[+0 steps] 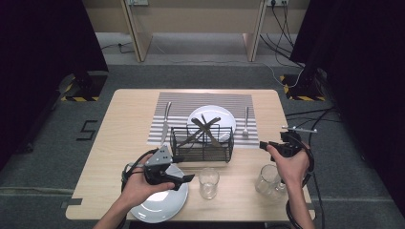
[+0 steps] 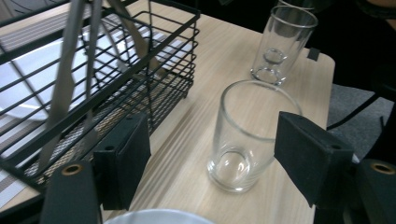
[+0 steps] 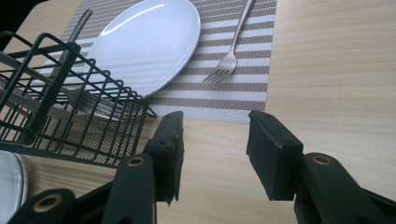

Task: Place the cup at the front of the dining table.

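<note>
your left gripper (image 2: 212,158) stood wide, the upright glass (image 2: 247,135) just ahead between its jaws, untouched; your right gripper (image 3: 215,149) gaped empty, farther right.

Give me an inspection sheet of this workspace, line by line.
Surface: wooden table, striped placemat at its far middle.
Job's things: nearer glass upright, between the left gripper's open jaws, untouched; second glass by the right hand.
Clutter: wire basket with utensils; plate behind it; knife; fork; front plate.
Grippers: left gripper open around the glass; right gripper open, nothing between the jaws.
Cables: cable trails from the right gripper; floor cables behind.
Surroundings: grey carpet, wooden legs, dark curtains.
</note>
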Available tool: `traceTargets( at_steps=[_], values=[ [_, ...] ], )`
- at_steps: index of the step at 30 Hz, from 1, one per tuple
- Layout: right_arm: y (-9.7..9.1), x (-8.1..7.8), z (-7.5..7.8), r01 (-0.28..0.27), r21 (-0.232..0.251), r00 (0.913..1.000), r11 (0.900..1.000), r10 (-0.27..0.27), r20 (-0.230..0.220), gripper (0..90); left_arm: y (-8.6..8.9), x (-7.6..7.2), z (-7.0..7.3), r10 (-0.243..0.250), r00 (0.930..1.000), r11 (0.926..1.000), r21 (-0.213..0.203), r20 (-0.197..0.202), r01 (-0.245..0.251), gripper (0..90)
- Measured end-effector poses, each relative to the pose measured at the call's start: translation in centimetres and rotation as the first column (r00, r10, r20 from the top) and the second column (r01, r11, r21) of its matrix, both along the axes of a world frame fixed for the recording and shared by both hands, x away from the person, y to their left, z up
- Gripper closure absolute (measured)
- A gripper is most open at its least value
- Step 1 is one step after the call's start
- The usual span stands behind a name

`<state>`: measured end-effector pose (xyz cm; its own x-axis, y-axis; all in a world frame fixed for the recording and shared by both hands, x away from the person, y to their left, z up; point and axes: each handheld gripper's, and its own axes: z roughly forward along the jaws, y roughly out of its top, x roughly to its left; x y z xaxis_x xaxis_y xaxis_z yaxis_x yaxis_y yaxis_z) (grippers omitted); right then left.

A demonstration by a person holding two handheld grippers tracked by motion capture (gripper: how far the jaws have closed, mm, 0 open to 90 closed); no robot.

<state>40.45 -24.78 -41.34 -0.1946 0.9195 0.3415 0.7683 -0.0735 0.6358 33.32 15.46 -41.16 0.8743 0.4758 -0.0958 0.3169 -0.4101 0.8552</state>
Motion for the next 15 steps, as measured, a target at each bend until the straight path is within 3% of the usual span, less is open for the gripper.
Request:
traceTargets(
  at_steps=[15],
  values=[
    [0.4, -0.1, -0.1, -0.008, -0.014, 0.9999, 0.9999, 0.008, -0.007, 55.5, -2.6, 0.8, -0.3, -0.049, 0.9982, 0.9987, 0.011, -0.035, 0.049, 29.4]
  ],
)
